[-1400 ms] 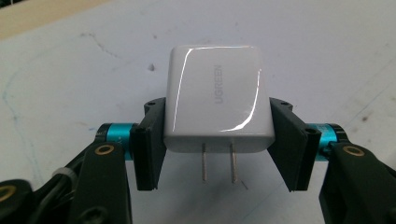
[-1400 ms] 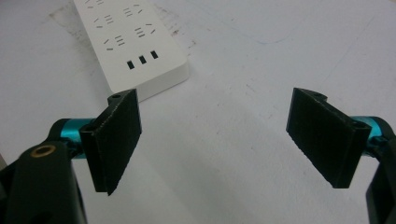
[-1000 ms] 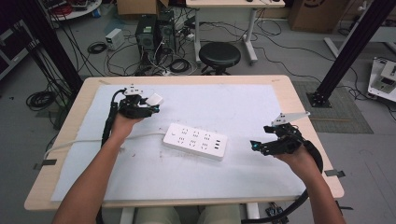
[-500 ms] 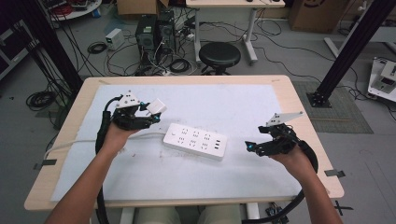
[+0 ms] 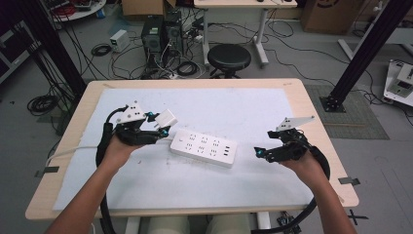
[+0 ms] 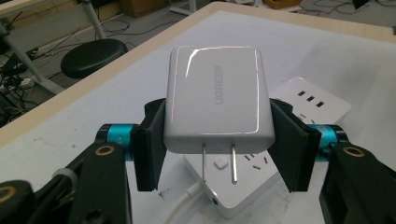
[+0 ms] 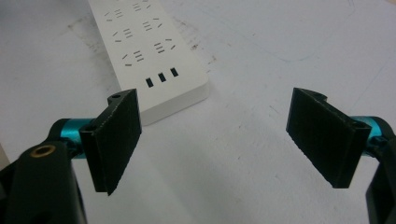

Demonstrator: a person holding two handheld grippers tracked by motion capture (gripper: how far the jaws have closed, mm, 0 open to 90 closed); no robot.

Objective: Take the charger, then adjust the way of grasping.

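The left gripper (image 5: 158, 127) has a white charger (image 6: 218, 100) clamped between its two black pads (image 6: 150, 144), one pad pressed flat on each side of the block. The charger's two metal prongs (image 6: 218, 163) point down and hang free in the air, not yet in any socket. From above, the charger (image 5: 165, 118) sits just off the left end of the white power strip (image 5: 203, 147), raised above the table rather than resting on it. In the left gripper view the near end of the power strip (image 6: 243, 186) lies right under the prongs, with its round button showing between them and a white cable (image 6: 184, 205) running out of that end.

The power strip lies flat on the white mat (image 5: 234, 107) that covers the wooden table (image 5: 311, 112), roughly in the middle, turned a little askew.

The right gripper (image 5: 265, 153) is just beyond the right end of the power strip, near it but apart. In the right gripper view its jaws stand wide open with nothing between them; bare mat (image 7: 215, 154) shows in the gap, and the end of the power strip (image 7: 149, 51) with three small slots lies just ahead of the pad (image 7: 116, 140) on the left of that view.
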